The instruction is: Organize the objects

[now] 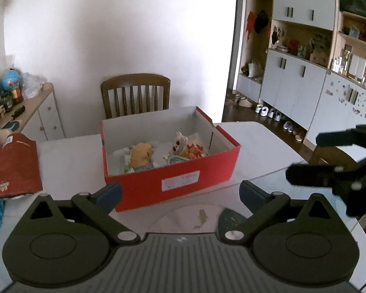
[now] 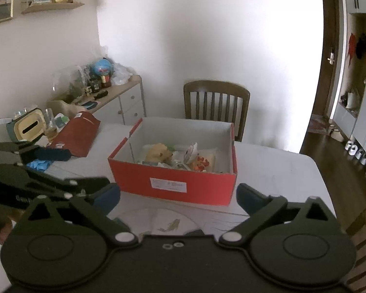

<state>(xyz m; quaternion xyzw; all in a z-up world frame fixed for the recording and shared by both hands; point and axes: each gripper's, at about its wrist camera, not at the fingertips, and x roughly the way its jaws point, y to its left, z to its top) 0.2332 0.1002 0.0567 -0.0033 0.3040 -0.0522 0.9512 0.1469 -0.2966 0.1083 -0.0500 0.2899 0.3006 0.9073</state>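
Note:
A red cardboard box (image 1: 173,183) (image 2: 178,185) stands open on the white table (image 1: 251,141) (image 2: 275,166). Inside lie a yellow plush toy (image 1: 142,156) (image 2: 158,155) and a white and orange toy (image 1: 185,147) (image 2: 195,157). My left gripper (image 1: 180,193) hovers in front of the box, open, with nothing between its blue fingertips. My right gripper (image 2: 178,195) also sits short of the box, open and empty. In the left wrist view the right gripper (image 1: 312,156) shows at the right edge; in the right wrist view the left gripper (image 2: 83,169) shows at the left.
A red paper bag (image 1: 15,166) (image 2: 78,134) lies left of the box, with blue gloves (image 2: 40,164) near it. A wooden chair (image 1: 135,95) (image 2: 216,106) stands behind the table. A cluttered sideboard (image 2: 124,97) is at the left, cabinets (image 1: 292,80) at the right.

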